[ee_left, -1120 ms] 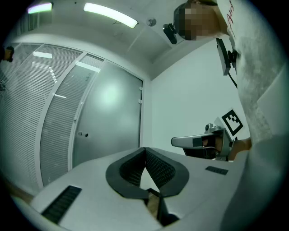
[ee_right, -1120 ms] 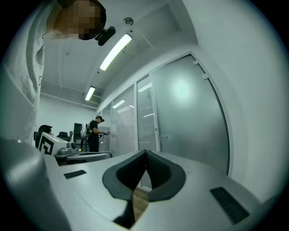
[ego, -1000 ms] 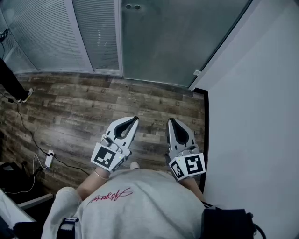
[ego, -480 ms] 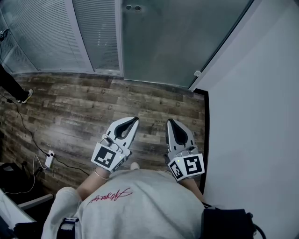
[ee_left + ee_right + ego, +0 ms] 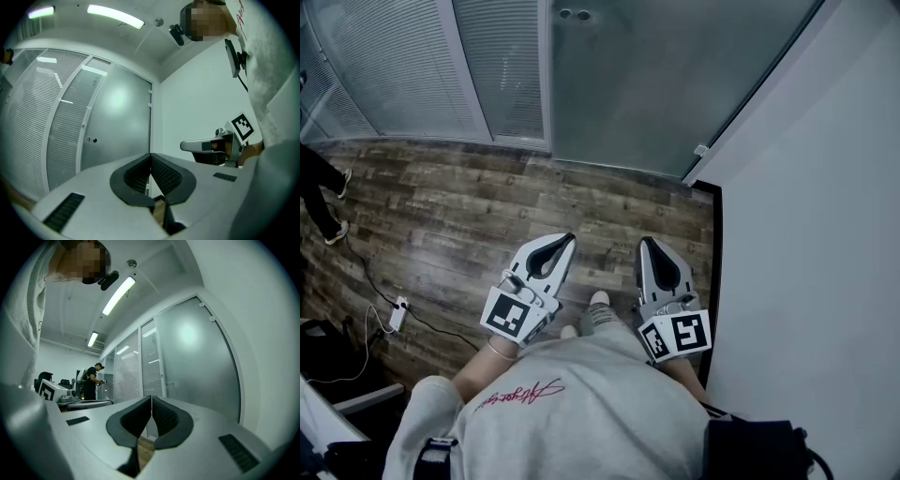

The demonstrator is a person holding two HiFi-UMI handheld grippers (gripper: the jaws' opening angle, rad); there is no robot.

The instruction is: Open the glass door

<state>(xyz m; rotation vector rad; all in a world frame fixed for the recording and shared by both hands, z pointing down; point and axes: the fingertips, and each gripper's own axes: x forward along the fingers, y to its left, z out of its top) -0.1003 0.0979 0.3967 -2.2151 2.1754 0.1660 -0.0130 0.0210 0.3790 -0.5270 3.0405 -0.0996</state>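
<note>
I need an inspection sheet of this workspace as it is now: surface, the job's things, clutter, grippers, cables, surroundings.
Surface: wooden floor, bare in front of the door.
Job's things: frosted glass door, appears closed; small round fitting near its left edge.
Clutter: white power strip on the floor at the left.
Grippers: left gripper and right gripper both shut, empty, apart from the door.
Cables: dark cable runs to the power strip.
Surroundings: white wall at right; blind panels at left; another person's legs.

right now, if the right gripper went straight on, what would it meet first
Probably the glass door; nothing shows between it and the right gripper, though depth is unclear.
</note>
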